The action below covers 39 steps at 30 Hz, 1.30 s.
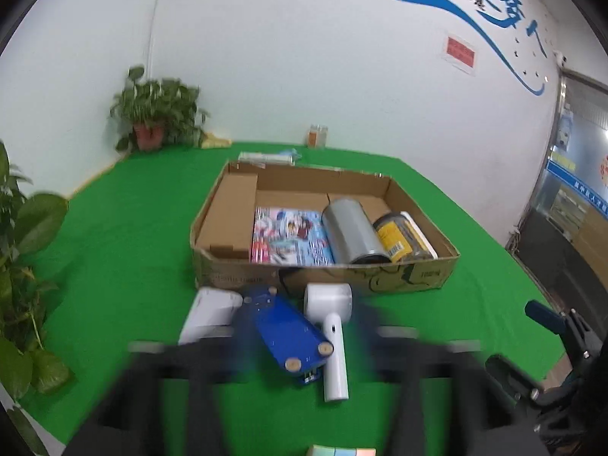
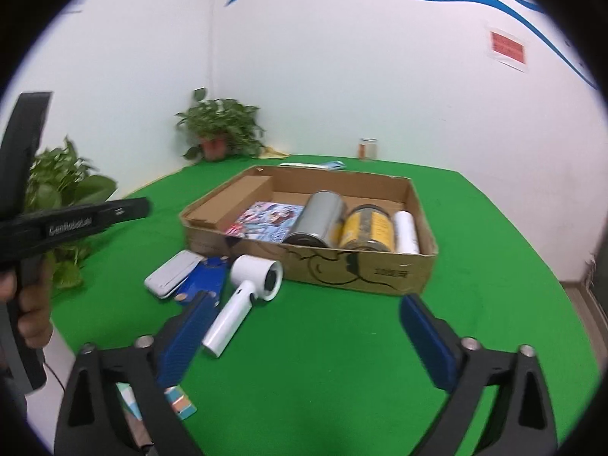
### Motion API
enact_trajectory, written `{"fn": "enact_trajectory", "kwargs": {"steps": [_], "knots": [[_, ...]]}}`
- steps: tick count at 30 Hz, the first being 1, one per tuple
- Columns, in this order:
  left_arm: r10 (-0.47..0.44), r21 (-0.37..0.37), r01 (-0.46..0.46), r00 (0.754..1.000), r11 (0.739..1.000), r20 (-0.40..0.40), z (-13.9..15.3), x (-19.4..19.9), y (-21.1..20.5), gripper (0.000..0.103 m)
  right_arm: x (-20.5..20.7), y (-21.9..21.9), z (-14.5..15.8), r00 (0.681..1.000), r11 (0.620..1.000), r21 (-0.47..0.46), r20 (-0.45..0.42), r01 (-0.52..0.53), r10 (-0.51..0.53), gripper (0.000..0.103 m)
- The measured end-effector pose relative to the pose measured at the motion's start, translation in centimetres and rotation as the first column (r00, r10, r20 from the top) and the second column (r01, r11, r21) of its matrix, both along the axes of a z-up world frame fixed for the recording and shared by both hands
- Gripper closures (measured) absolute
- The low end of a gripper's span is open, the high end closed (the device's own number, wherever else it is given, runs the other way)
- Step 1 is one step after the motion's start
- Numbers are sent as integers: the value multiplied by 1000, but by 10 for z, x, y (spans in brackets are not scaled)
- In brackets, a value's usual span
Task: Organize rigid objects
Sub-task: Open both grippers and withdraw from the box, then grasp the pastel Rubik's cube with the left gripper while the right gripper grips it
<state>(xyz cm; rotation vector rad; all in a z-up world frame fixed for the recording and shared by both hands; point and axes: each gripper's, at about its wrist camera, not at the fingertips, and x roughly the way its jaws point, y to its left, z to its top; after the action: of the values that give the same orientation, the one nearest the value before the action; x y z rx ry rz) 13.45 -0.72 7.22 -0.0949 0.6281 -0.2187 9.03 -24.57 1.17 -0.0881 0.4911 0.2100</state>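
Note:
A shallow cardboard box [image 1: 414,275] on the green table holds a magazine [image 1: 290,235], a grey can [image 1: 351,230], a yellow-labelled jar [image 1: 399,237] and a white roll [image 2: 406,233], all lying down. In front of the box lie a white hair dryer [image 1: 330,326], a blue device [image 1: 285,332] and a flat white case [image 1: 209,313]. My left gripper [image 1: 304,319] is blurred, its fingers spread wide above the blue device and the dryer, gripping nothing. My right gripper [image 2: 304,338] is open over bare cloth, its left pad [image 2: 182,338] close to the dryer's handle [image 2: 228,323].
Potted plants [image 2: 222,129] stand at the table's far left corner and left side. A small glass jar [image 2: 368,149] sits by the wall behind the box. A pastel-striped block [image 2: 180,402] lies near the front edge. A hand [image 2: 32,304] holds the left gripper's handle.

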Motion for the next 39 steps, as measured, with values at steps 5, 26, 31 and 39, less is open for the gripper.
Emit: {"fn": "enact_trajectory", "kwargs": {"steps": [5,26,31,39], "knots": [[-59,-117,44,990,992,-127,-35,2,28,1,-7,13,-29,973,979,71,-115,-192,199,0],[-331,-390,124,784,912,-525,-165,-8,-3,33,-22,80,-106,843,905,55,-342,-423,415,62],[-341,-355,160,772,921,-537,-164,2,-30,35,-11,58,-105,862,918,70,-324,-390,391,61],[-425,-414,208,723,886,-545,-163,23,-69,34,1,22,-99,877,927,27,-315,-375,364,59]]}}
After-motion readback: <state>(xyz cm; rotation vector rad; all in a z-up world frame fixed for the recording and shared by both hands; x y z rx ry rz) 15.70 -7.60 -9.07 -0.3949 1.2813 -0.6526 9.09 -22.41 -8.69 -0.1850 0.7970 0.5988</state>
